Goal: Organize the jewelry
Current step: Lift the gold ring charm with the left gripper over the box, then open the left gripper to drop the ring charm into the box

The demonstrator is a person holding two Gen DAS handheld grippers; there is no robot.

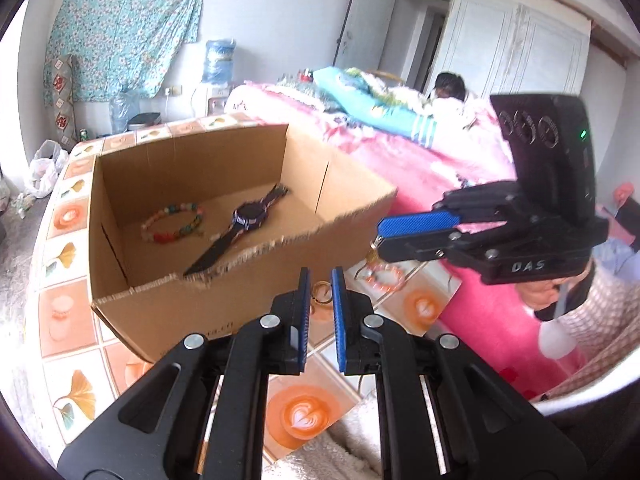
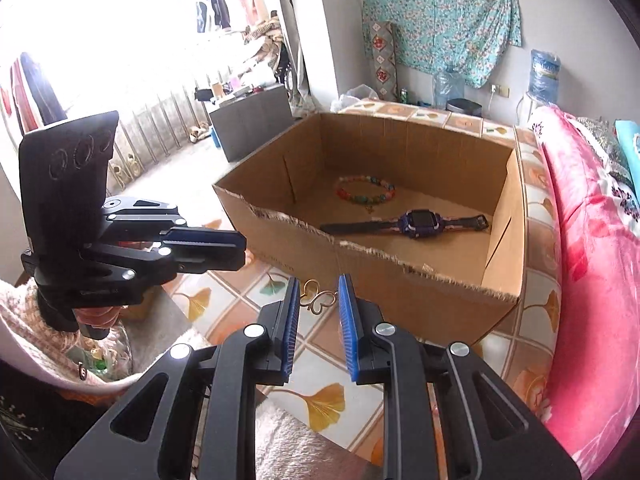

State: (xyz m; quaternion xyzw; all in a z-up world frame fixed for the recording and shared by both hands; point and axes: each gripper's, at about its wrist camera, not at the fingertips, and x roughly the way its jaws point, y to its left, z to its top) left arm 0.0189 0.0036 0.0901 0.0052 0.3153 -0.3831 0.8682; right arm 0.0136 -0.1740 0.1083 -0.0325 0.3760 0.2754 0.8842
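Observation:
An open cardboard box (image 1: 224,300) (image 2: 400,280) stands on a patterned table and holds a colourful bead bracelet (image 1: 173,224) (image 2: 366,194) and a purple watch (image 1: 244,220) (image 2: 416,222). My right gripper (image 2: 319,296) (image 1: 378,238) is shut on a gold butterfly-shaped clasp piece (image 2: 316,300), held above the table just outside the box's front wall. My left gripper (image 1: 320,284) (image 2: 242,250) is slightly open and empty, near the box's front corner. A pink bead bracelet (image 1: 386,276) and a gold ring (image 1: 322,292) lie on the table beyond it.
The table (image 1: 68,264) (image 2: 320,400) has a cloth with leaf and latte prints. A bed with a pink blanket (image 1: 420,172) (image 2: 592,240) runs along its far side, with a person lying on it. A white fluffy cloth (image 1: 344,444) lies at the near edge.

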